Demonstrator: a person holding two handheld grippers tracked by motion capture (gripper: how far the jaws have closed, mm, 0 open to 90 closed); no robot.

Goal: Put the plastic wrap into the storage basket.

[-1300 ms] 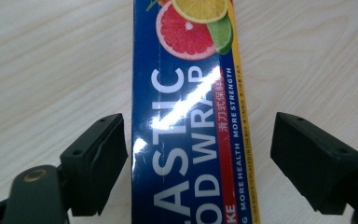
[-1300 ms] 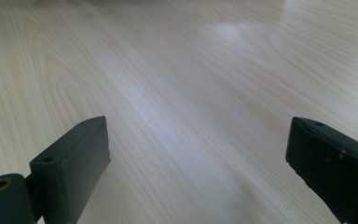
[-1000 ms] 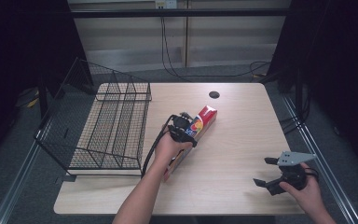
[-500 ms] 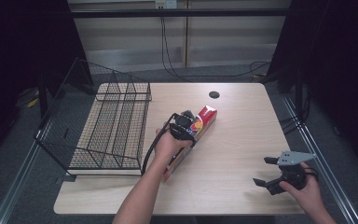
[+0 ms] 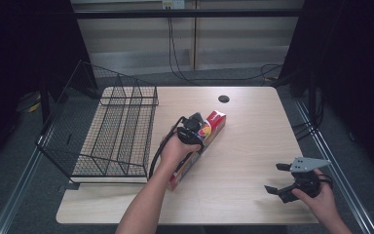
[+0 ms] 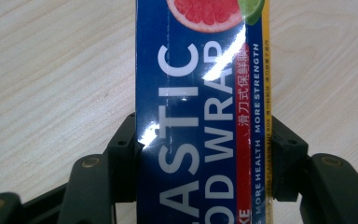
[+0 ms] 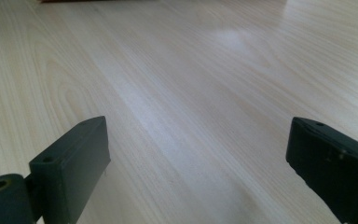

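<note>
The plastic wrap box [image 5: 198, 148] is long and narrow, mostly dark blue, with white lettering, a red strip and a yellow edge along one side, and citrus fruit printed near one end. It lies flat on the pale wooden bench [image 5: 253, 131], slanted, its red far end pointing away. Its near end is, I think, hidden under the forearm.
</note>
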